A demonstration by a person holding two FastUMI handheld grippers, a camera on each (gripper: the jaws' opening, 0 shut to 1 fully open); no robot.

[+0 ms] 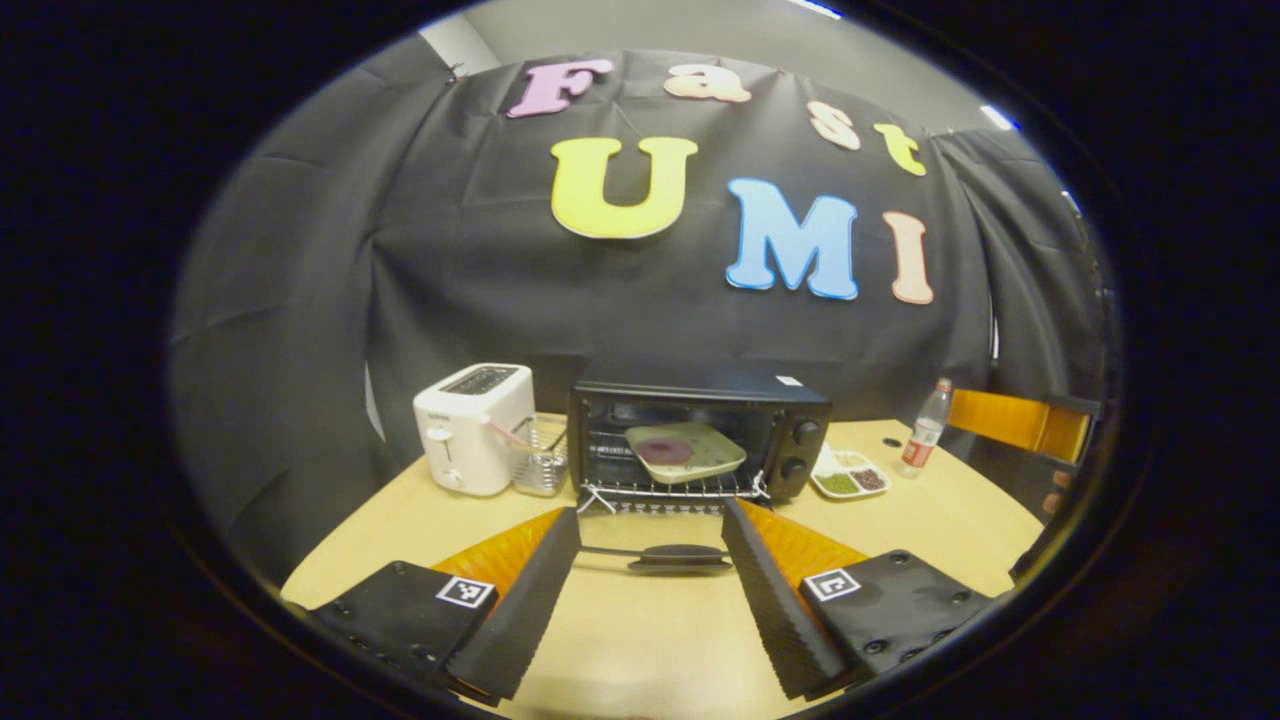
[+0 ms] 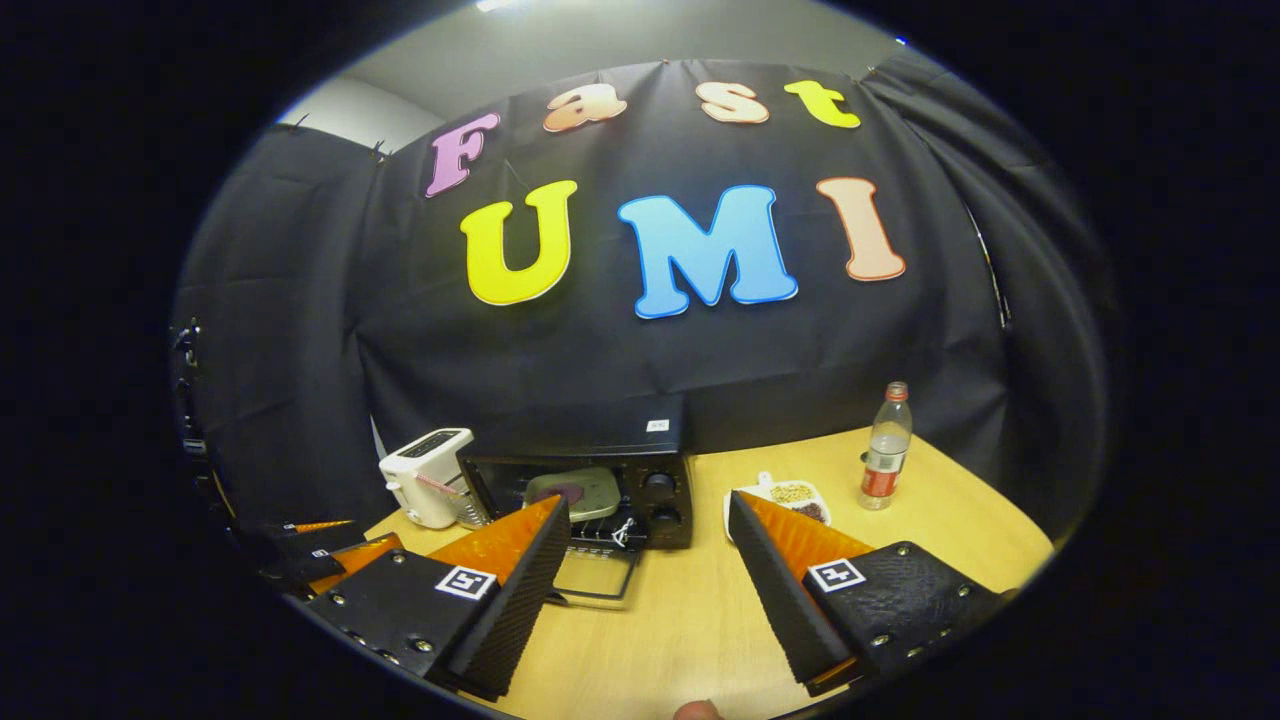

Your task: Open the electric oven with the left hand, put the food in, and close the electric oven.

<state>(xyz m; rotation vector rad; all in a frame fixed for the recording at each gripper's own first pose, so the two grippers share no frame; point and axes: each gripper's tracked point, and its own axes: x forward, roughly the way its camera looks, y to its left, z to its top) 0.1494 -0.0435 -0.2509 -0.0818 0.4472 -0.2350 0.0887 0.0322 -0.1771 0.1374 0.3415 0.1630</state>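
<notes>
Black oven [image 1: 700, 430], door down, ahead of left hand-held gripper [image 1: 650, 540].

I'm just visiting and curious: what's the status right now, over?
Both grippers open, holding nothing. Oven door down, plate of food on the rack inside. Left gripper facing the door handle, path clear.

On the round pale wooden worktop [image 1: 930, 520] the black electric oven [image 1: 700, 435] stands at the back, its glass door [image 1: 655, 545] folded down flat in front. A pale square plate of food [image 1: 685, 450] lies on the wire rack inside. Left of it stand a wire basket [image 1: 541, 458] and a white toaster [image 1: 473, 428]; right lie a white divided snack dish [image 1: 851, 475] and a clear plastic bottle [image 1: 925, 428].
</notes>
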